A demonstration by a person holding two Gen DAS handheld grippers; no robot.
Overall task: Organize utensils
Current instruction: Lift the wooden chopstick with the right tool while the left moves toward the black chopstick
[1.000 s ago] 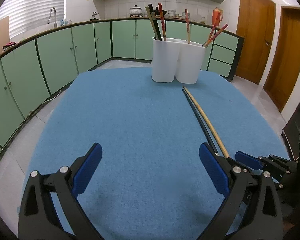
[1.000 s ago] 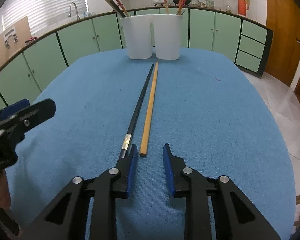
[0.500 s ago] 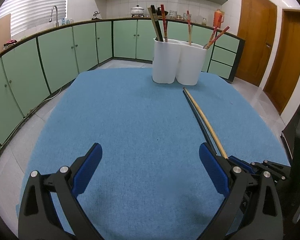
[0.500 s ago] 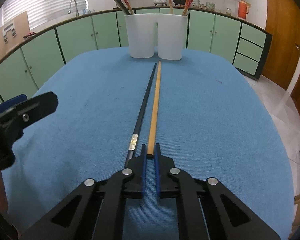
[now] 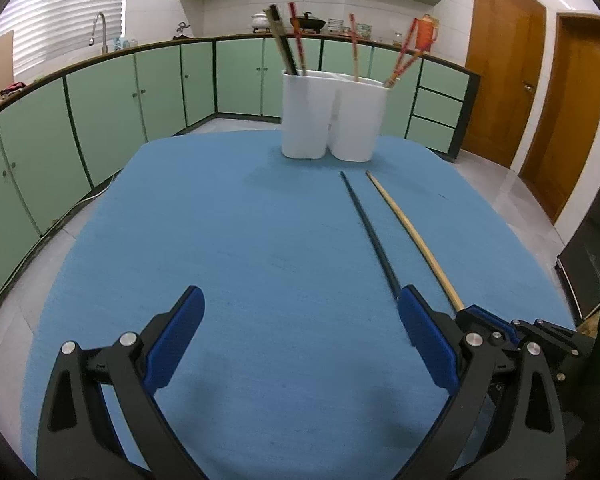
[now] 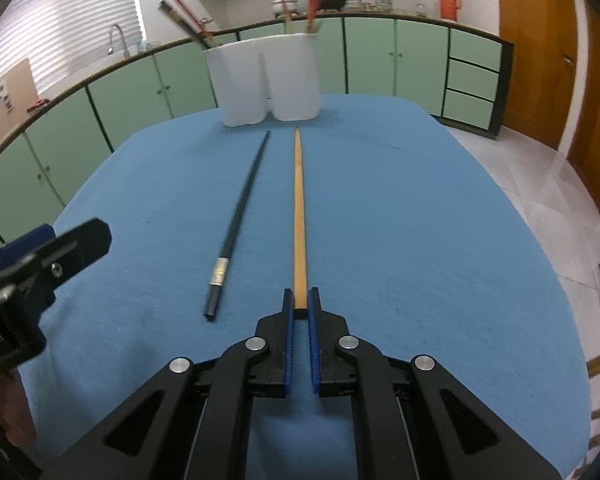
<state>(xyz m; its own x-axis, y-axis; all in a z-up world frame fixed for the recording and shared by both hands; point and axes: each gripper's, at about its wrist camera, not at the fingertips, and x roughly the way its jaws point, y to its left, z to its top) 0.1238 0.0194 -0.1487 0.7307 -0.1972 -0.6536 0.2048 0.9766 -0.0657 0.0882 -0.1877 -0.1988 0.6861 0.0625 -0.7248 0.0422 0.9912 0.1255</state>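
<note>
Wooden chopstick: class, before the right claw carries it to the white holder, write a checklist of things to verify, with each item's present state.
1. Right claw shut on the wooden chopstick: ok, the pads pinch its near end.
2. Chopstick lifted clear of the blue cloth: cannot tell.
3. Black chopstick apart from the held one: ok, a gap of cloth shows between them.
4. White holder upright with room: upright ok; room inside cannot tell.
5. Left claw out of the path: ok, open, empty and off to the left.
</note>
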